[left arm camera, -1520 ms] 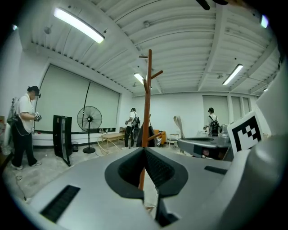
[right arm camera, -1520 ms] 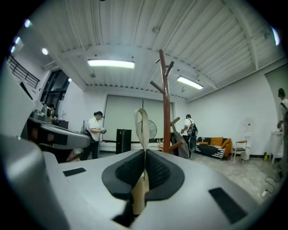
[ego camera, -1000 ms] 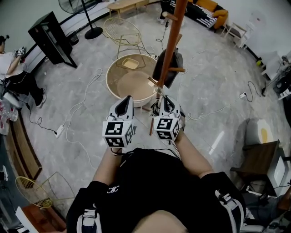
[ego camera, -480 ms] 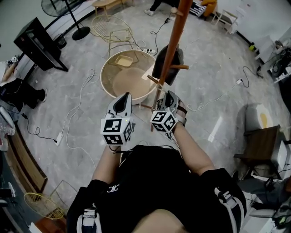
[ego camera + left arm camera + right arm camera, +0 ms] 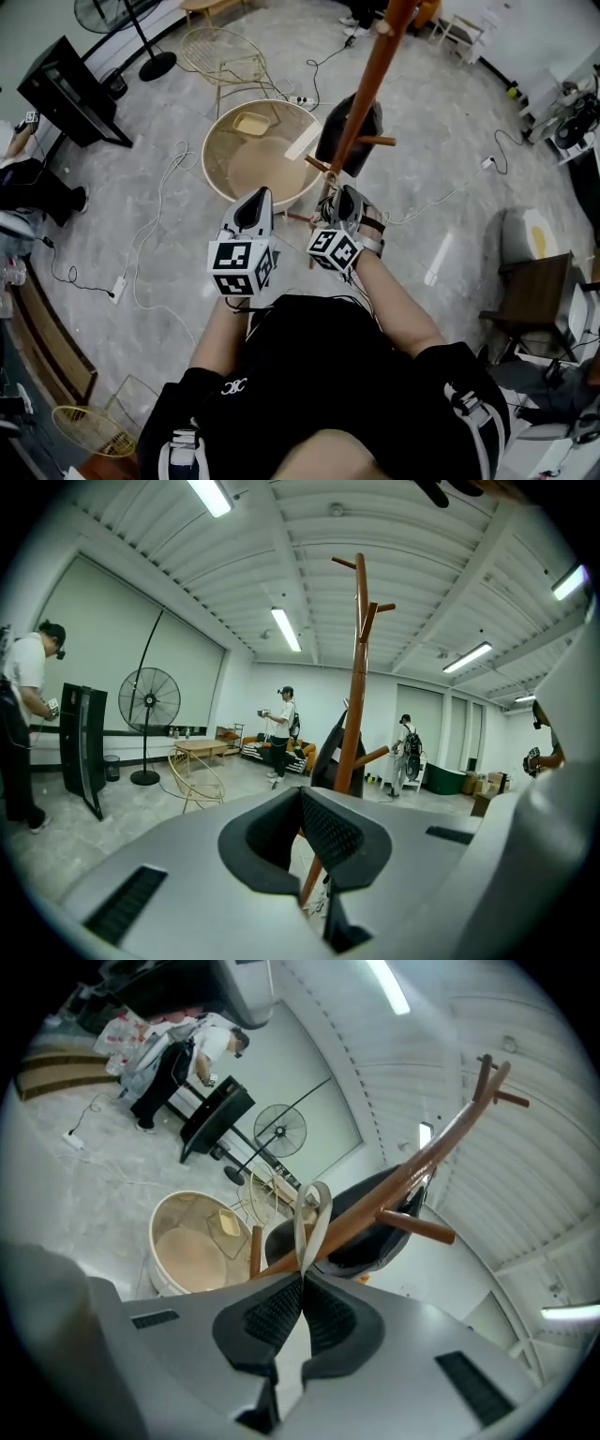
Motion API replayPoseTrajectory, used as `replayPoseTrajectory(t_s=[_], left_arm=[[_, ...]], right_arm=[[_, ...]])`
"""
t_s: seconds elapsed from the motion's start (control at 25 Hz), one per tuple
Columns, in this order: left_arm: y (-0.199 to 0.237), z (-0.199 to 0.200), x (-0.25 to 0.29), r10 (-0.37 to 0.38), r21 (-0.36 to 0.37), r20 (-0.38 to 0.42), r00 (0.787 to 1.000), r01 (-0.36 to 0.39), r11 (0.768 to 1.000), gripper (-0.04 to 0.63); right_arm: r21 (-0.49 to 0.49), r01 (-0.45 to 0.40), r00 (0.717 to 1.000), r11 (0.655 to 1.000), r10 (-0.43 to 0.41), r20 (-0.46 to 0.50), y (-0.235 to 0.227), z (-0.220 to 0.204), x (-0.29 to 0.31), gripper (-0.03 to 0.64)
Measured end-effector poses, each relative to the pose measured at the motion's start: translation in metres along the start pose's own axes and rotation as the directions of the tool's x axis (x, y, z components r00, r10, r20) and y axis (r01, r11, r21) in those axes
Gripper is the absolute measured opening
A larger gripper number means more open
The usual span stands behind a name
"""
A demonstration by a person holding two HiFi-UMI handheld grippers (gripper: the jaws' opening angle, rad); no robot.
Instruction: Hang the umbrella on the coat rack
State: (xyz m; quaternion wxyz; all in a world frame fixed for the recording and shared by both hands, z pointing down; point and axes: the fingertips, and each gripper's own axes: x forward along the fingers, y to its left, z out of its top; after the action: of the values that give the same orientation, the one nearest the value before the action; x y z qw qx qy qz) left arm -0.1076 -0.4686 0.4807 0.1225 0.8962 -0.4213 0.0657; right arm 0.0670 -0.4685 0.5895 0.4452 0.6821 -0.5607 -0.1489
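At the lower pegs of the tall orange-brown wooden coat rack (image 5: pixel 361 103): right gripper (image 5: pixel 302 1279) is clenched on the tail of a pale flat fabric strap loop (image 5: pixel 299 1234). I read that as the umbrella's hang loop. The loop stands open above the jaws, just beside a short brown wooden peg (image 5: pixel 255 1249), not over it yet. Pinching low keeps the eye of the loop free to slip onto a peg.

Umbrella body isn't clearly visible. A thin brown rod (image 5: pixel 312 255) below the right gripper in the head view could be the umbrella or a rack leg, can't tell.

Left gripper (image 5: pixel 302 794) has its jaws closed on nothing and is parked alongside, pointed at the pole. Likely on standby to steady things.

A black fabric item (image 5: pixel 354 127) already hangs on the far side of the pole, so the near pegs are the free ones. A round beige tub (image 5: pixel 214 159) sits on the floor just behind the rack.

Next move needs the loop lifted over the peg tip before the jaws let go.
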Motion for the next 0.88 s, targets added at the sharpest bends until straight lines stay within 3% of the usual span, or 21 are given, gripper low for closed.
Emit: replayPoseTrajectory(t_s=[0.28,0.44,0.88], left_arm=[[0.018,-0.009,-0.002,0.015,-0.033,-0.005,1.000,-0.015,0.999,0.018],[0.022,-0.013,-0.003,0.017,-0.041,-0.007,1.000,-0.017,0.999,0.018],[0.033,-0.017,-0.011,0.045,-0.057,-0.017,0.999,-0.046,0.997,0.018]], right_arm=[[-0.062,0.009,0.999,0.998,-0.012,-0.052,0.014,-0.005,0.006,0.017],[-0.104,0.037,0.999,0.994,-0.038,-0.010,0.019,0.002,0.005,0.017],[-0.076,0.000,0.997,0.997,-0.006,-0.076,0.024,-0.005,0.020,0.017]])
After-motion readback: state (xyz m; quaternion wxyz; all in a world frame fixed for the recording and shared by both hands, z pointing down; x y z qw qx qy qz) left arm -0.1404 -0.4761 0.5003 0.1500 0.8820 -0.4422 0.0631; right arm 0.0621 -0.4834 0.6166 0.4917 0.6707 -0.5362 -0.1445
